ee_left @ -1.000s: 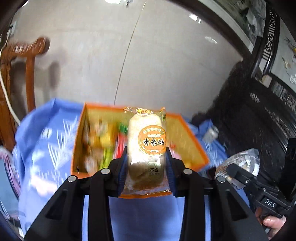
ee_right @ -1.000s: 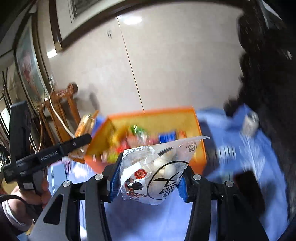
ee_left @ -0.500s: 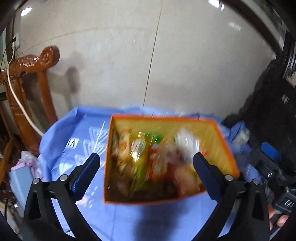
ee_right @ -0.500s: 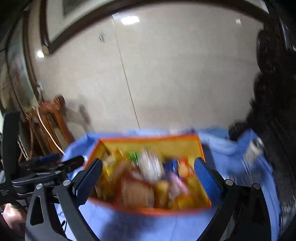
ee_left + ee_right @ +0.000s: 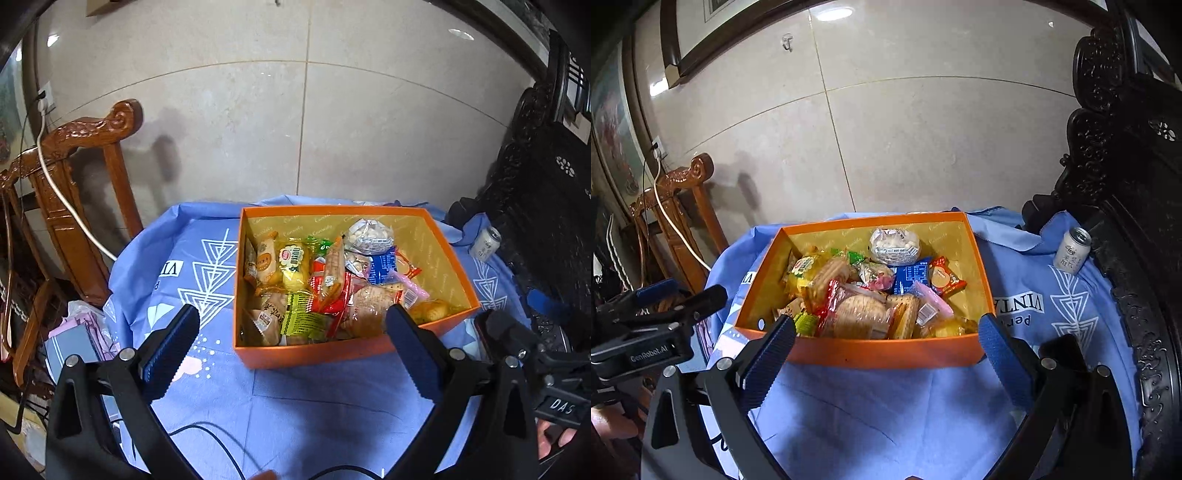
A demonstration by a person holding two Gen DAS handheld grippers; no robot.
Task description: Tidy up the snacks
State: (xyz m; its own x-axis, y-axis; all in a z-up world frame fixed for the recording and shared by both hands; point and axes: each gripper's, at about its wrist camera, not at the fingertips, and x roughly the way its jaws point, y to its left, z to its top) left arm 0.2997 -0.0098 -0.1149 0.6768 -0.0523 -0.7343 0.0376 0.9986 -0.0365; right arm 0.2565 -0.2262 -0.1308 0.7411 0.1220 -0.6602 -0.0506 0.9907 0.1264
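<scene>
The left gripper [image 5: 291, 343] is hanging over the blue cloth [image 5: 295, 406], just in front of the orange box [image 5: 314, 352]. Its two fingers are standing wide apart and are holding nothing. The right gripper [image 5: 886, 354] is hanging in front of the box too, a bit to the box's right. Its fingers are also wide apart and holding nothing.

The box is sitting on the cloth, and the snacks [image 5: 325, 284] are lying inside it in a loose pile. A clear bag of small white balls [image 5: 894, 246] is lying near the back wall of the box. A blue pack [image 5: 911, 275] is lying just in front of that bag. A round cake pack [image 5: 858, 314] is lying near the front wall of the box, and a yellow pack [image 5: 294, 264] is lying toward the left side of the box. Some packs at the bottom are hidden, so what they are may be hard to tell.

A small can [image 5: 1073, 251] is standing on the cloth, well to the right of the box. A wood chair [image 5: 74, 206] is standing to the left of the box, with a white cord [image 5: 61, 199] hanging over it.
</scene>
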